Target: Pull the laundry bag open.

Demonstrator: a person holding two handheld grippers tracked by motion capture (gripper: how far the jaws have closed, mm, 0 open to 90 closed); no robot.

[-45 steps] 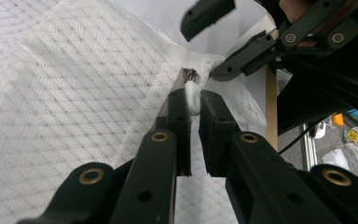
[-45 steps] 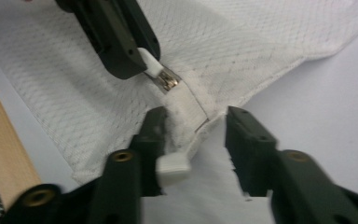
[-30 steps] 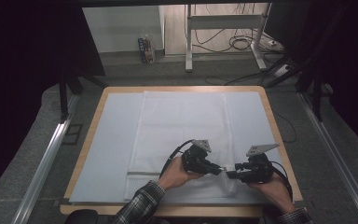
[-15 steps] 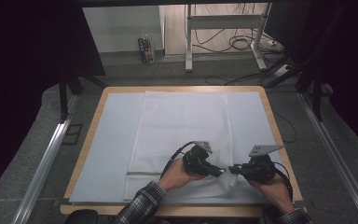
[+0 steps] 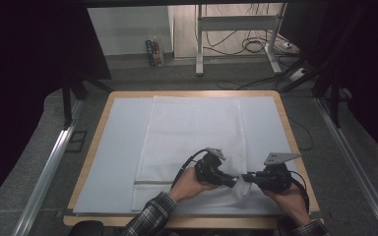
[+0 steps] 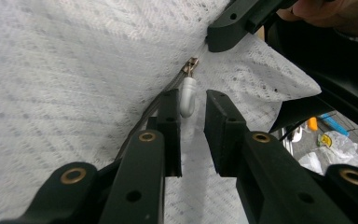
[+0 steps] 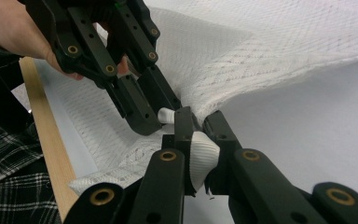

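A white mesh bag (image 5: 192,132) lies flat on the table, its zipper running along the near end. Both grippers meet at its near right corner. My left gripper (image 6: 193,100) points at the zipper, and the white zipper pull (image 6: 187,95) hangs between its jaws, which stand slightly apart; the pull rests against one jaw and a gap shows at the other. My right gripper (image 7: 200,119) is shut on a bunched fold of the mesh (image 7: 203,156) just past the zipper's end and lifts that corner. In the high view the left gripper (image 5: 235,183) and right gripper (image 5: 246,177) are tip to tip.
A pale blue mat (image 5: 118,147) covers the table, which has a wooden rim (image 5: 91,167). The near rim runs just behind both hands. Metal rails (image 5: 49,162) flank the table, and cables lie on the floor beyond the far edge.
Both grippers have stayed at the bag's near right corner, with only a slight shift of the hands.
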